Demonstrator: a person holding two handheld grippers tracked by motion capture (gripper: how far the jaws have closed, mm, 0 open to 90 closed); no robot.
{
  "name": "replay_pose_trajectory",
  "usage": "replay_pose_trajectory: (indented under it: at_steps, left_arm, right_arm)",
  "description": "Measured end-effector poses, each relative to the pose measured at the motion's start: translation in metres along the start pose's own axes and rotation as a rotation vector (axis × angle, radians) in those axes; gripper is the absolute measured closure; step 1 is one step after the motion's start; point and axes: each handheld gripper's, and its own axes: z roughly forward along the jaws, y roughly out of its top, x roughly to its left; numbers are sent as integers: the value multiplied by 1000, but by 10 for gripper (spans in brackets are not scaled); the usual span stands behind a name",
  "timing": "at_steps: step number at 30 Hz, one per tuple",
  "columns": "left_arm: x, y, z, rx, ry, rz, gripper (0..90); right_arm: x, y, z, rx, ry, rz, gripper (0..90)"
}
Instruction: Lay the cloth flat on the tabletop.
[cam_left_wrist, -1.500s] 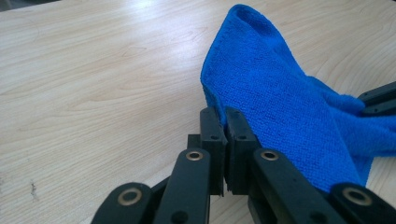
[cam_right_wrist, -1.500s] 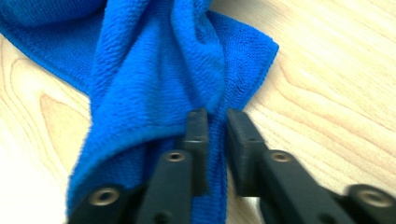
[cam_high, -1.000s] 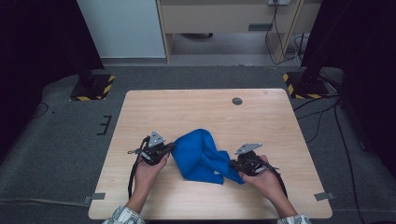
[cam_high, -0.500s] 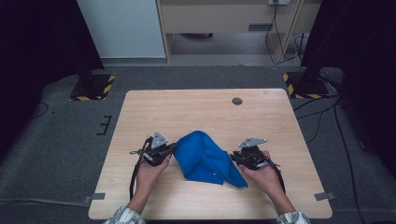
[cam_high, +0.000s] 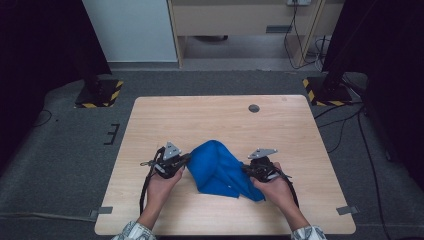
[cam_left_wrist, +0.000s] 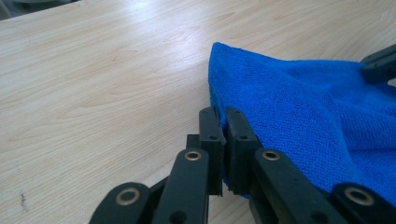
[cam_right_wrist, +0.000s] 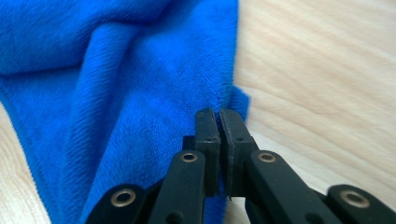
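Note:
A crumpled blue cloth lies on the near middle of the wooden table. My left gripper is at the cloth's left edge, jaws shut on that edge. Seen from the left gripper view, the left gripper pinches the blue cloth at its hem. My right gripper holds the cloth's right side. The right gripper view has the right gripper pressed together on a fold of the blue cloth near its edge.
A small dark round hole sits in the table near its far right. Bare wood surrounds the cloth. Black stands with yellow-striped bases flank the table on the grey floor.
Both grippers have drawn slightly apart with the cloth held between them. The right gripper has moved to the right and the cloth has spread wider.

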Motion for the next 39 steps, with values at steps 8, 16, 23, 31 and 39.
replay_pose_trajectory:
  at_steps: [8,16,23,31,39]
  left_arm:
    - [0,4,-6,-28,-2,-4,868]
    - [3,6,-9,-14,33,22,867]
    - [20,-3,-17,0,52,-15,866]
    - [31,-13,-17,37,63,-35,864]
    - [30,-11,-17,24,60,-34,864]
  right_arm:
    - [-31,5,-38,-102,-74,75,877]
    - [1,9,-42,-112,-55,-29,870]
    - [51,6,1,-19,65,-130,858]
    - [53,0,17,13,93,-114,764]
    - [40,3,5,-5,67,-55,547]
